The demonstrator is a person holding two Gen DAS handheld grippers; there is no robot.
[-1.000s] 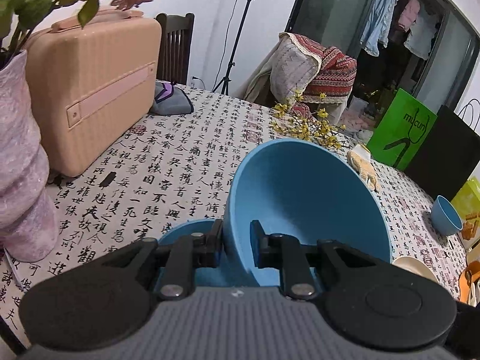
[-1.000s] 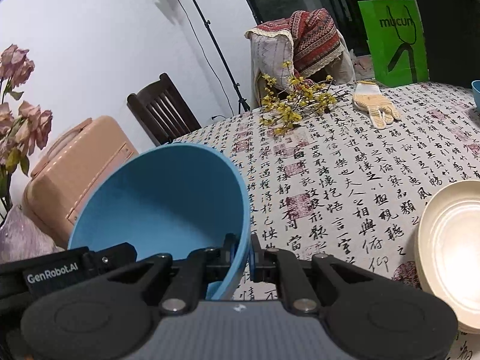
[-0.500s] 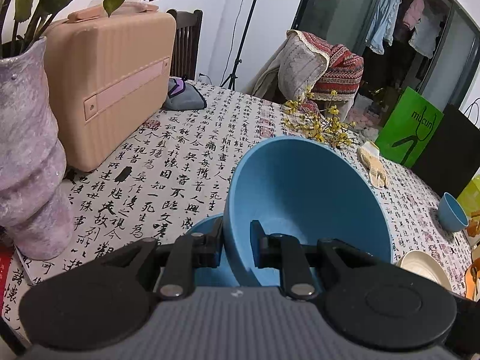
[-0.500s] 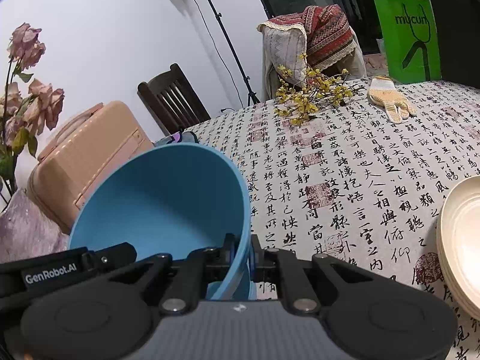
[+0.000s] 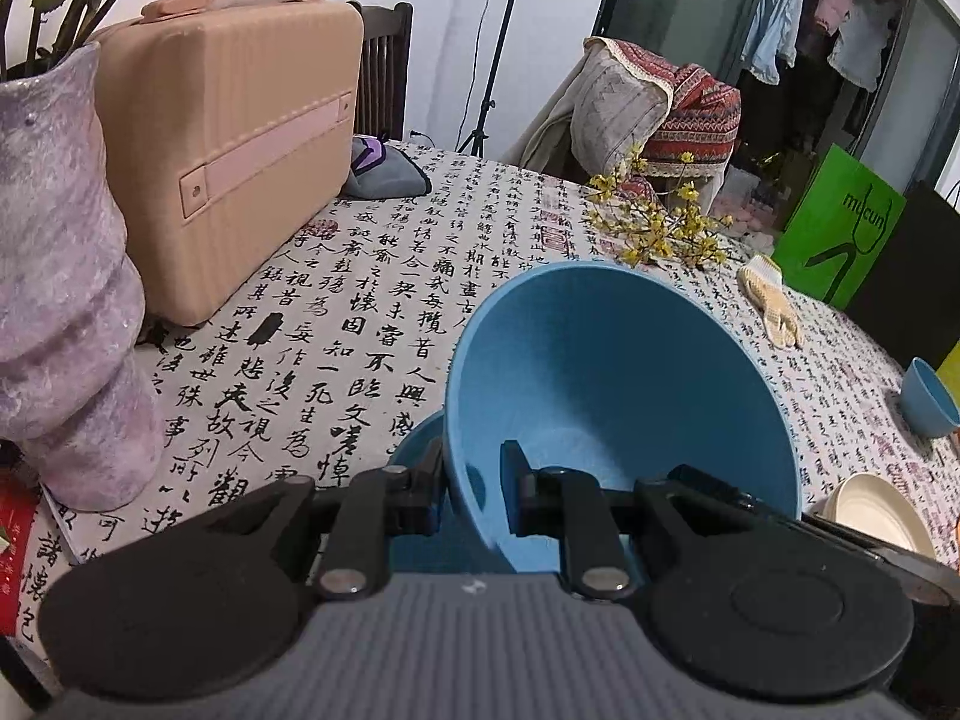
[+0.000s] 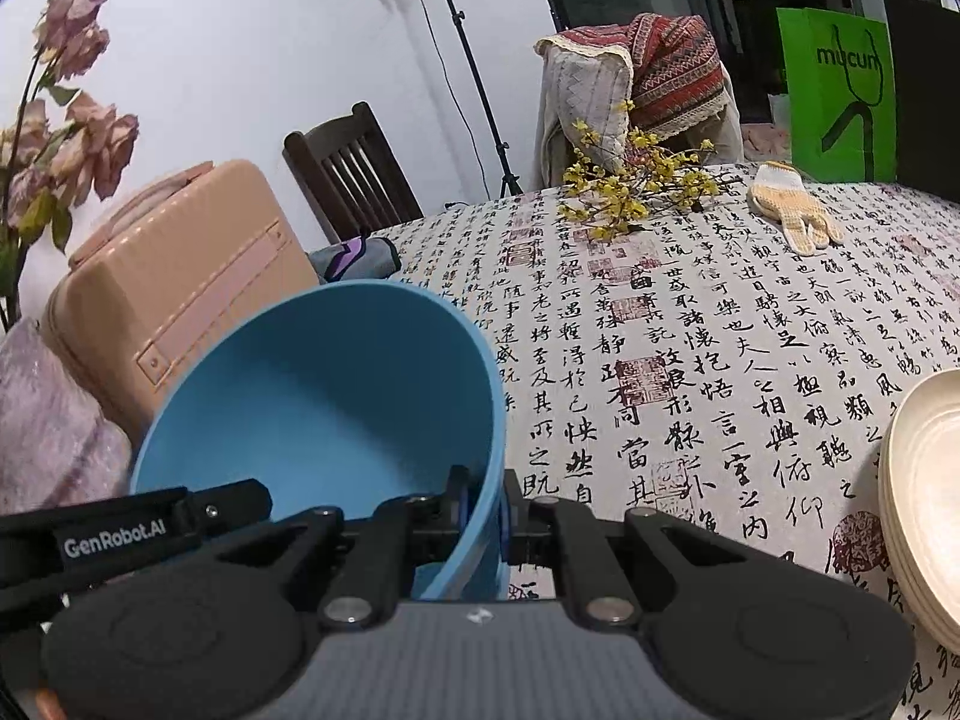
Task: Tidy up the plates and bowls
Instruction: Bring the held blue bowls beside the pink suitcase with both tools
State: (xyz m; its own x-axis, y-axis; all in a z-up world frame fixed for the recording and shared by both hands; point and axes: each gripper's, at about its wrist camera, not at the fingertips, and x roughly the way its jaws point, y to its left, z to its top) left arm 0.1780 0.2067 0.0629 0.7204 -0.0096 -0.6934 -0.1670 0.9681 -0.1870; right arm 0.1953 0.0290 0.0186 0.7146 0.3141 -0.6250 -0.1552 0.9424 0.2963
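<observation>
I have both tools on one large blue bowl [image 5: 618,384], each closed on its rim from an opposite side. My left tool [image 5: 474,495] pinches the rim at the bowl's left side as its camera sees it, one finger outside the wall and the other inside the basin, so the bowl fills the middle of that view and tilts with its opening toward me. My right tool [image 6: 485,510] grips the rim on the bowl's right side in its own view, jaws nearly closed with only the thin wall between the pads; there the bowl [image 6: 324,396] spreads left of the tool, and the left tool's black body shows at the lower left. Just under the held bowl, in the left view, I see the edge of a second blue bowl [image 5: 417,450] peeking out to its left; I cannot tell whether the two touch. The desk [image 5: 372,312] carries a calligraphy-print cloth. A stack of cream plates [image 6: 927,498] sits toward the desk's right edge, well clear of the right tool, and a small blue bowl [image 5: 927,399] stands farther back along that same edge.
</observation>
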